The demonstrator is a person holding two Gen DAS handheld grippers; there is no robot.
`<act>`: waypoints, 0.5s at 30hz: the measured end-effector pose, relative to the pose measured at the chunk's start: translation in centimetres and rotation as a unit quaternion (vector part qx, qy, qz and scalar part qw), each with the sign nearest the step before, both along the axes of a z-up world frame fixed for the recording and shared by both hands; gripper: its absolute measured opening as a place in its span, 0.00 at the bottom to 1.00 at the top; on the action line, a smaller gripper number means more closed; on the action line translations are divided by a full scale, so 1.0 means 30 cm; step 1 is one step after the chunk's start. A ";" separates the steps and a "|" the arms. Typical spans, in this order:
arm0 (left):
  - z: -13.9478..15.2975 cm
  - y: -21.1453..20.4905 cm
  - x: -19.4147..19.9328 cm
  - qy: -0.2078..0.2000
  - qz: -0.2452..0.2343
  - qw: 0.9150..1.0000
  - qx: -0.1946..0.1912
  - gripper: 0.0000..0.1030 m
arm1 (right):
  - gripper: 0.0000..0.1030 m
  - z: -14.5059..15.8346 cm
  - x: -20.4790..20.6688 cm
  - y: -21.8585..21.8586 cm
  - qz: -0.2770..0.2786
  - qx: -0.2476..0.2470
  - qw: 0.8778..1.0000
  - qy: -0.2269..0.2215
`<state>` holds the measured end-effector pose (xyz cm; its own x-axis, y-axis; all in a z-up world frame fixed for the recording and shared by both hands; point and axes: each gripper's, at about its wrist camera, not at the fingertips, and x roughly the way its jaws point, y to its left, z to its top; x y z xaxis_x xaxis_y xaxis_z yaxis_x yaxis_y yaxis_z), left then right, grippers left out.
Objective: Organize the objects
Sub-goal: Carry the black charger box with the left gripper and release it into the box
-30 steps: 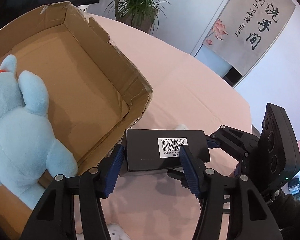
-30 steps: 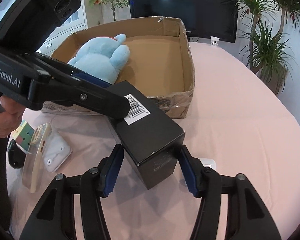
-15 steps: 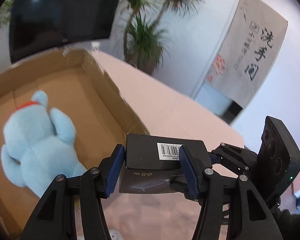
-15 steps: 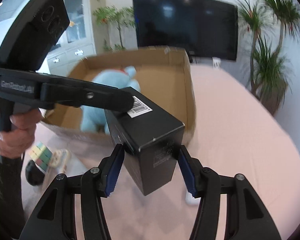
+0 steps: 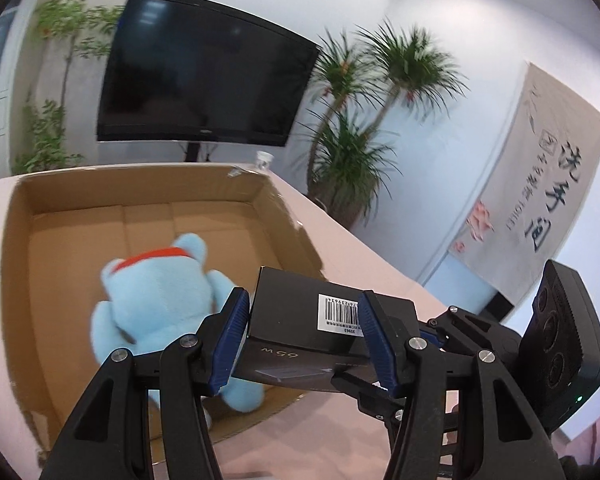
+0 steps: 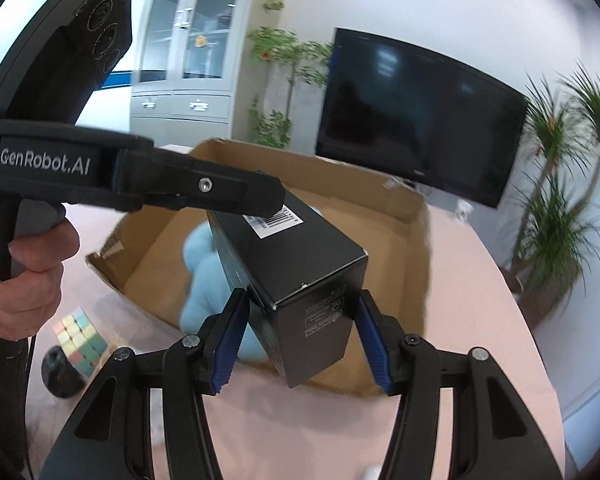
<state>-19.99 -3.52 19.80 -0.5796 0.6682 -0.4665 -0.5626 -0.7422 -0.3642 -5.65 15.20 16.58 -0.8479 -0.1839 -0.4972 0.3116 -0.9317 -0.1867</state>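
Observation:
A long black box with a barcode label (image 5: pixel 300 320) is held in the air by both grippers, one at each end. My left gripper (image 5: pixel 302 340) is shut on one end; my right gripper (image 6: pixel 300 336) is shut on the other end (image 6: pixel 312 312). The box hangs above the near right edge of an open cardboard carton (image 5: pixel 60 248), which also shows in the right wrist view (image 6: pixel 416 240). A light blue plush toy (image 5: pixel 156 296) lies inside the carton, partly hidden by the box (image 6: pixel 200 256).
A pastel puzzle cube (image 6: pixel 80 332) and a small black object (image 6: pixel 60 372) lie on the pink table (image 6: pixel 480 320) left of the carton. A TV (image 5: pixel 204 72), potted plants (image 5: pixel 356 152) and a cabinet (image 6: pixel 184 64) stand behind.
Both grippers have lifted the black box off the table and carried it up over the carton's edge. The views have tilted up toward the room.

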 end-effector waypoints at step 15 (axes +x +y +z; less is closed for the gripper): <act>-0.131 -0.464 -0.154 -0.097 0.183 0.978 0.001 0.53 | 0.50 -0.120 -0.207 -0.409 0.121 -0.050 0.990 -0.059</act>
